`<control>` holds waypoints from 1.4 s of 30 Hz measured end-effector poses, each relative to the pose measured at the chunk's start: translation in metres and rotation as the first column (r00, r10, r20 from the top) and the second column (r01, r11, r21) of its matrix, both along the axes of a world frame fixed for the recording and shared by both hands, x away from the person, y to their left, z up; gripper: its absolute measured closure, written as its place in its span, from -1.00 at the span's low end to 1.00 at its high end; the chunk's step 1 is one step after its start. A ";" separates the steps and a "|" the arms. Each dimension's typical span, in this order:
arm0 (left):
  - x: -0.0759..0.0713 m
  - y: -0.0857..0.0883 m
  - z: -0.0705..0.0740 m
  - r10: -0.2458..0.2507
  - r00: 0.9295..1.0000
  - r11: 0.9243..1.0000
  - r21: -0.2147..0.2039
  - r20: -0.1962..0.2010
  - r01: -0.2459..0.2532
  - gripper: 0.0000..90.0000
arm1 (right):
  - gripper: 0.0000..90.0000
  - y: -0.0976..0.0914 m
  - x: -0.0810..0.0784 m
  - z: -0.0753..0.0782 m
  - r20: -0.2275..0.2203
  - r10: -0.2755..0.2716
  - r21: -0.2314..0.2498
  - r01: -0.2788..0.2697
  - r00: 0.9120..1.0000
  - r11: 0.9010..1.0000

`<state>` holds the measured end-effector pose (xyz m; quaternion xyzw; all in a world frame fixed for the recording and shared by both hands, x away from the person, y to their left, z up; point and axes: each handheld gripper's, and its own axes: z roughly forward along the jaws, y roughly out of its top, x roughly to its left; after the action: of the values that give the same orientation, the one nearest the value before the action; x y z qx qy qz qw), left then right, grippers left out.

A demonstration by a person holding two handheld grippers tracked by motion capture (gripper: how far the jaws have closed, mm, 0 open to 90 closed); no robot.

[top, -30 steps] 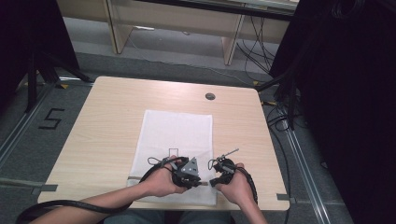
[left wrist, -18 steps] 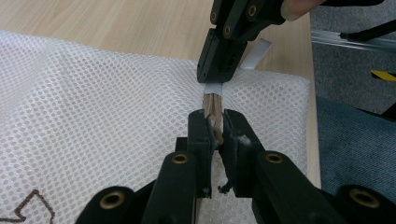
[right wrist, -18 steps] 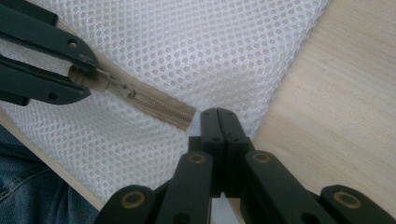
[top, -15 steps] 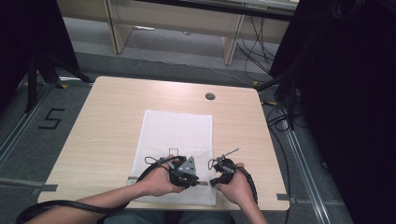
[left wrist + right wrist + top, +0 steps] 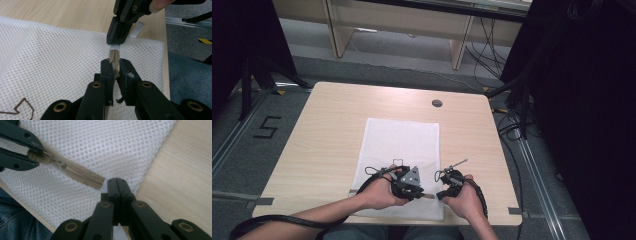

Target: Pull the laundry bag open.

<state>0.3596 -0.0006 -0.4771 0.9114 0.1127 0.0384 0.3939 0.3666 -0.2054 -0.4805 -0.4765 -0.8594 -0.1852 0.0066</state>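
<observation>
okay, i've got both tools down low in the high view, at the near edge of the white mesh bag (image 5: 401,145), which lies flat on the wooden table (image 5: 327,130) in the middle of the frame. the job in hand looks to me like working the zipper (image 5: 82,175) along that near edge.

my left gripper (image 5: 115,72) is pinching the tan zipper end, jaws pressed onto it from both sides at the centre of the left gripper view. my right gripper (image 5: 117,185) sits bottom centre of its own view with the jaws pressed together; in the left gripper view those jaws clamp a small white tab (image 5: 115,47) at the bag's edge, just past the zipper's far end. the little slider (image 5: 60,165) shows upper left in the right gripper view, close to the left tool's jaws.

to do this well, i reckon the two grips should pull gently apart along the zipper line, so the tape stays straight and taut. slack mesh bunching under the teeth is the likely snag. i'd keep both hands low, near the table, so the bag doesn't lift and fold. the left grip looks to be on the tape beside the slider rather than on the pull itself, though i can't tell for certain; if it is, i'd want to re-take it on the pull before dragging anything.
</observation>
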 end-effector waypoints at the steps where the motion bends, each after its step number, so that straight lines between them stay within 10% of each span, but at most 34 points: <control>1: 0.000 0.000 0.000 -0.001 1.000 1.000 0.001 0.002 0.001 0.81 | 1.00 0.000 0.000 -0.001 0.006 -0.004 0.004 0.004 1.000 1.000; 42: -0.002 0.011 0.003 0.015 1.000 0.999 -0.032 -0.005 -0.015 0.81 | 1.00 0.001 0.000 0.000 0.012 0.001 -0.011 -0.001 1.000 1.000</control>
<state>0.3575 0.0100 -0.4745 0.9043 0.1211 0.0373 0.4078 0.3666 -0.2045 -0.4809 -0.4752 -0.8606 -0.1833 -0.0009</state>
